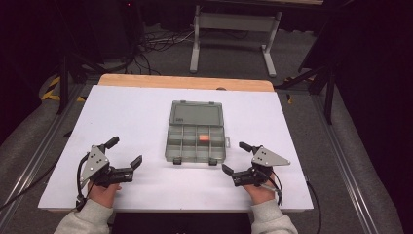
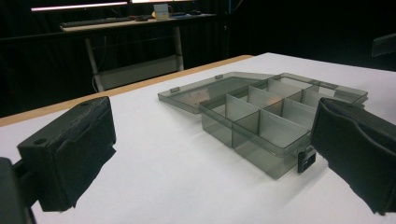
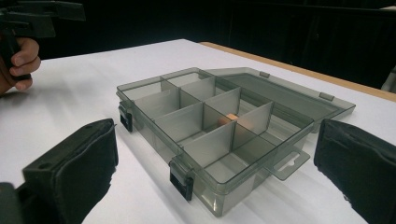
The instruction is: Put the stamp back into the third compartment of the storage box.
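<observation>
A smoky clear organiser box (image 1: 189, 144) sits mid-table with its lid (image 1: 197, 115) swung flat on the far side. One small orange piece (image 1: 204, 139) lies in a compartment of the far row, right of centre. My left gripper (image 1: 125, 151) rests open on the white table to the left of the box. Open too, my right gripper (image 1: 235, 157) lies just right of it. In the left gripper view the box (image 2: 261, 126) stands ahead to the right, between the spread jaws. The right gripper view has the box (image 3: 205, 135) close ahead and the orange piece (image 3: 227, 118) inside it.
The white board (image 1: 122, 117) lies on a wooden table whose far edge (image 1: 185, 82) shows. Beyond stand a grey table frame (image 1: 234, 29) and floor cables (image 1: 156, 44). Metal rails (image 1: 44, 146) run along both sides. The other hand (image 3: 18, 56) appears far left in the right gripper view.
</observation>
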Tool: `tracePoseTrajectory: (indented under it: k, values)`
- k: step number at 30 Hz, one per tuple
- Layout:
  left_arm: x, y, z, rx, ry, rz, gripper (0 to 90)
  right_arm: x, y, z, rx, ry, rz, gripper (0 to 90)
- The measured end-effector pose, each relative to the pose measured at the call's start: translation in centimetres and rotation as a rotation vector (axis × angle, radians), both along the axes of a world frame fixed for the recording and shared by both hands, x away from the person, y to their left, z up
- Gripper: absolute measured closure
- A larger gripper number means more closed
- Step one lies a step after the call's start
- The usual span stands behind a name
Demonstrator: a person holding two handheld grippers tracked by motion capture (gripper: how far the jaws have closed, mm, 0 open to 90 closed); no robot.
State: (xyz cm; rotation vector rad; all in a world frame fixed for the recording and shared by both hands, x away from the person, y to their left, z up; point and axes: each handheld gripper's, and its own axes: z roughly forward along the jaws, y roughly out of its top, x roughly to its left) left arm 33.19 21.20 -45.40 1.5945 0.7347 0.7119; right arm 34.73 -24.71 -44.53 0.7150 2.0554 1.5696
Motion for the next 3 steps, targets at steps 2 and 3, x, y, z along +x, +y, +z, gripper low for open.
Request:
tracePoseTrajectory:
  k: [2, 3]
  values:
    - [0.03, 0.02, -0.02, 0.0, 0.001, 0.0, 1.2, 0.0, -0.03, 0.0, 0.003, -0.001, -0.002, 0.3]
    - [0.04, 0.05, -0.02, -0.001, 0.002, 0.001, 1.2, 0.0, -0.03, -0.01, 0.002, 0.0, -0.003, 0.3]
